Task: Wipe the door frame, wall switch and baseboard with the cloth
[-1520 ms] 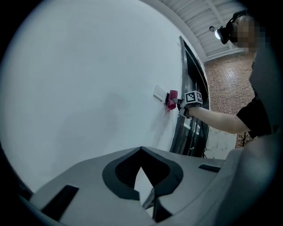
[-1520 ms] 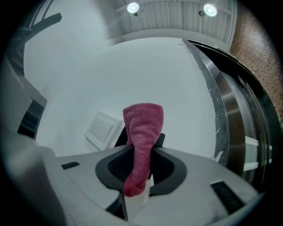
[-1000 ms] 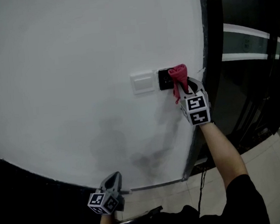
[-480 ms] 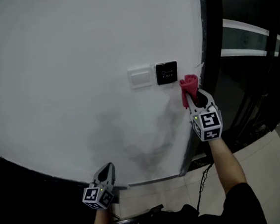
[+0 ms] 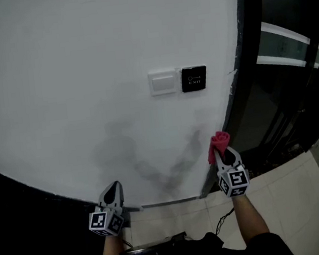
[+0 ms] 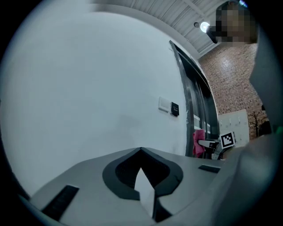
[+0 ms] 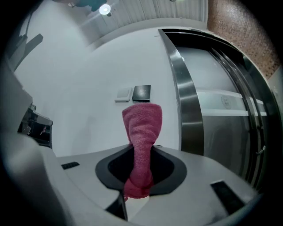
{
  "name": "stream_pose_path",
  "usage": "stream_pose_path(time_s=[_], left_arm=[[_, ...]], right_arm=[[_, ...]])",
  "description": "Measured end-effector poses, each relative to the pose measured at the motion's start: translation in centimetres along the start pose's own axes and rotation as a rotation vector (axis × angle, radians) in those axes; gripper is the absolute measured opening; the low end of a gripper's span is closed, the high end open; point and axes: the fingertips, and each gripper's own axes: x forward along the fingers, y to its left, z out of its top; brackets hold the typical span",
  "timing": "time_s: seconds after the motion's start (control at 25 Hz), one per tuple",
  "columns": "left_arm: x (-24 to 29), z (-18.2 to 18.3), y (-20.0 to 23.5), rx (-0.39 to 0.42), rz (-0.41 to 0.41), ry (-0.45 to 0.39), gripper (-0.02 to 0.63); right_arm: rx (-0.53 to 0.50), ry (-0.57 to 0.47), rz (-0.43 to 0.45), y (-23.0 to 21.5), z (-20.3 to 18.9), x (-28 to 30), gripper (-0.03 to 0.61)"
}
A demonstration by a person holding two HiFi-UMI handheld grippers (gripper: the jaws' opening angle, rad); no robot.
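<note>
With my right gripper (image 5: 225, 158) clamped on the pink cloth (image 5: 218, 144) at lower centre-right beside the door frame (image 5: 243, 70), and my left gripper (image 5: 113, 191) at lower left with jaws together and empty, I judge the baseboard (image 5: 167, 203) comes next, which calls for reaching lower.

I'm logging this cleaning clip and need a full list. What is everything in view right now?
wall: one, white, fills most of the head view
switch: one, white, on the wall
exit button: one, black, just right of the switch
door frame: one, grey metal, at the wall's right edge
baseboard: one, thin grey strip, foot of the wall
floor: pale tiles, bottom right
cloth: one, pink, clamped in the right gripper, below the exit button
left gripper: one, grey, jaws shut and empty, low by the baseboard
right gripper: one, grey, shut on the cloth, near the door frame
</note>
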Motion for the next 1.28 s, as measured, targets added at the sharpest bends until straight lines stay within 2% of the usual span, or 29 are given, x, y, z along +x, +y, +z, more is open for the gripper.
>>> stream_pose_path(time_s=[0.08, 0.2, 0.4, 0.56, 0.68, 0.84, 1.04, 1.28], left_arm=[[0.2, -0.2, -0.3, 0.008, -0.02, 0.007, 0.0], [0.1, -0.4, -0.5, -0.02, -0.012, 0.031, 0.0], [-0.5, -1.0, 0.4, -0.034, 0.016, 0.019, 0.0], [-1.2, -2.4, 1.3, -0.066, 0.044, 0.024, 0.0], [-2.4, -3.8, 2.1, -0.085, 0.079, 0.071, 0.0], [-5.7, -6.4, 5.1, -0.108, 0.159, 0.12, 0.0], [-8.8, -10.7, 9.7, -0.127, 0.188, 0.179, 0.0], [-13.4, -16.9, 15.0, -0.094, 0.249, 0.253, 0.0]], right_arm=[[-0.002, 0.013, 0.002, 0.3, -0.4, 0.0, 0.089], [0.005, 0.014, -0.003, 0.4, -0.3, 0.3, 0.089], [-0.001, 0.032, 0.029, 1.3, -1.2, 0.9, 0.089], [0.001, 0.078, 0.067, 2.2, -3.5, 1.2, 0.089], [-0.003, 0.126, 0.1, 3.3, -6.3, 1.4, 0.089], [-0.004, 0.205, 0.173, 7.3, -10.2, 2.3, 0.089], [-0.041, 0.294, 0.246, 14.2, -15.6, 1.8, 0.089], [-0.184, 0.376, 0.498, 25.1, -24.7, 3.3, 0.089]])
